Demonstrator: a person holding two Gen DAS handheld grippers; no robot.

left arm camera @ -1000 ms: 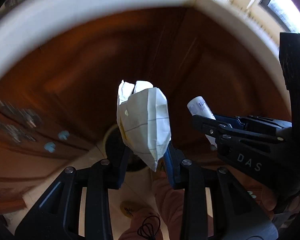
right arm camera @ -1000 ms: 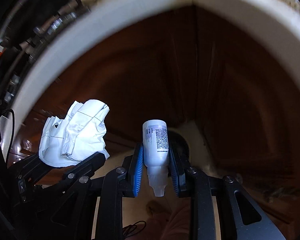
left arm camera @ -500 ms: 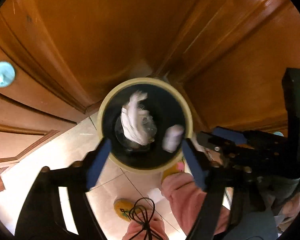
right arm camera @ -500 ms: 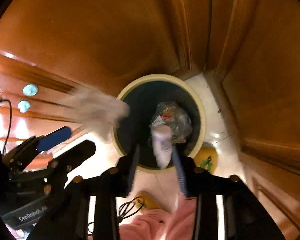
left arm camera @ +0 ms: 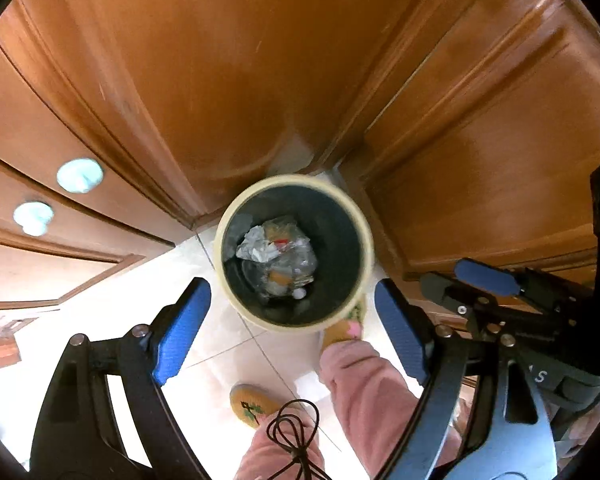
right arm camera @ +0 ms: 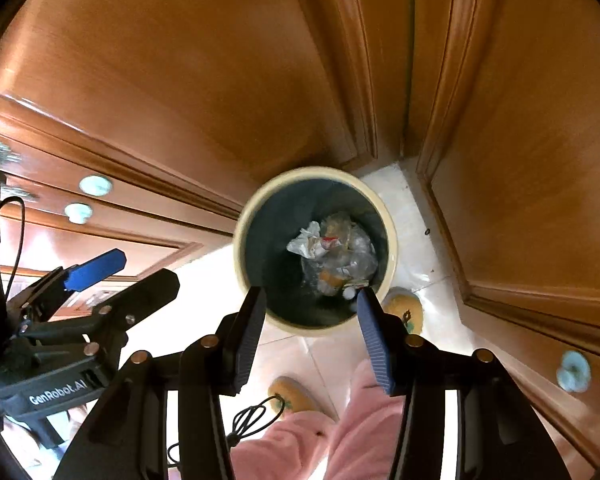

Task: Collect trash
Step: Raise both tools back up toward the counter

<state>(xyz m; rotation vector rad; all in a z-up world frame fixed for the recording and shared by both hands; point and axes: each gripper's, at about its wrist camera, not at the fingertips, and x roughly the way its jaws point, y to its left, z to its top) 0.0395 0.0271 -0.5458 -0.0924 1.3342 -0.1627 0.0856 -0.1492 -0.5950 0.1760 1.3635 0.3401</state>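
Both grippers — left point(left arm camera: 290, 334), right point(right arm camera: 310, 334) — spread and empty above the bin point(left arm camera: 370, 248).
Jaws just opened; trash point(right arm camera: 334, 258) lies inside — next, fetch more.

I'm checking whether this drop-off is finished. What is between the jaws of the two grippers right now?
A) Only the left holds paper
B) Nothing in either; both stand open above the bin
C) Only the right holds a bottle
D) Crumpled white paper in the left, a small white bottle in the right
B: the left gripper and right gripper both have open, empty jaws above the round cream-rimmed trash bin, with crumpled trash lying inside it.
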